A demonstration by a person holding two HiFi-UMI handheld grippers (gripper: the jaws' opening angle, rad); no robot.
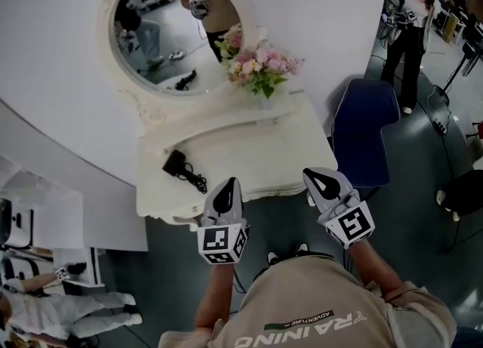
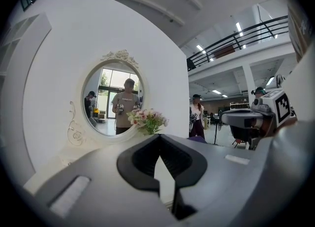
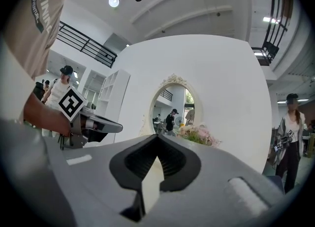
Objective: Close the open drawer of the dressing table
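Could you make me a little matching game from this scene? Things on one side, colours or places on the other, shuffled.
Things: 1 flowers; 2 chair; 3 corded gadget; 4 mirror.
Descriptions: A blue, right of the table; B black, lying on the table; C oval, white frame; D pink, beside the mirror.
Pairs: 1-D; 2-A; 3-B; 4-C.

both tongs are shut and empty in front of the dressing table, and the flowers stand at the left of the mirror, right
Not quite. The flowers stand at the right of the mirror, not the left, as the head view shows. The rest holds: the left tongs and the right tongs are both shut and empty, in front of the dressing table.
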